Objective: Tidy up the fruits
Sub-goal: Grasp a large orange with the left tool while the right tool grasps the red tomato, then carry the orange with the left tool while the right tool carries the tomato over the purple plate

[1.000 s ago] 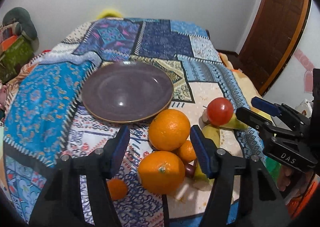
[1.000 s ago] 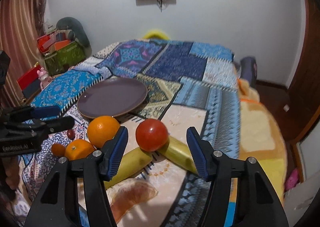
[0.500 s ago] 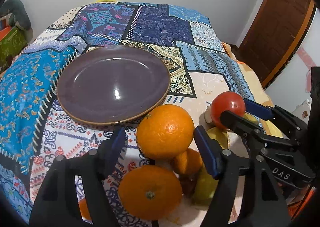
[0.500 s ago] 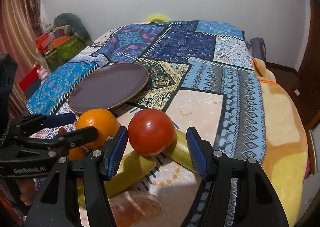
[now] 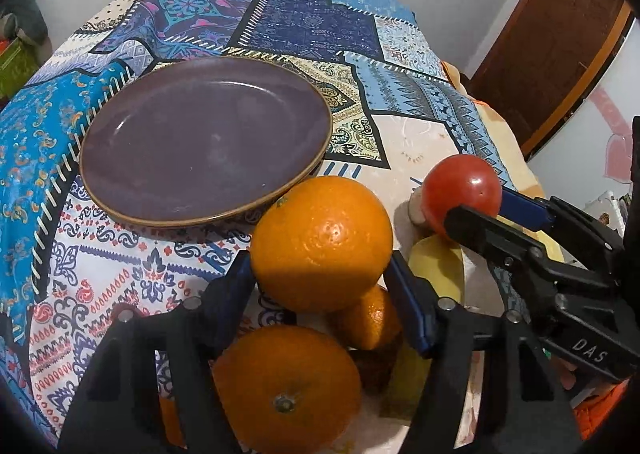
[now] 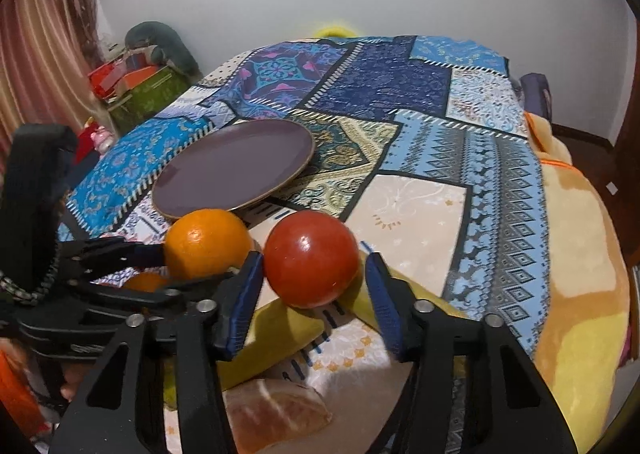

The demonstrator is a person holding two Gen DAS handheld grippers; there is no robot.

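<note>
A large orange (image 5: 322, 242) sits between the blue pads of my left gripper (image 5: 322, 290), whose jaws stand open around it. A red tomato (image 6: 310, 258) sits between the pads of my right gripper (image 6: 316, 294), also open; the left pad touches it, the right pad stands apart. The empty purple plate (image 5: 204, 141) lies just beyond the fruit on the patchwork bedspread. A second large orange (image 5: 286, 386), a small orange (image 5: 372, 322) and yellow bananas (image 6: 276, 338) lie under and beside the grippers.
A pale bread-like piece (image 6: 276, 414) lies at the near edge. Boxes and a grey cushion (image 6: 160, 49) stand left of the bed. A wooden door (image 5: 552, 41) is at right. The bed (image 6: 580, 254) drops off on the right.
Both grippers moved forward and down. The large orange now lies between the left pads, and the tomato lies between the right pads.
</note>
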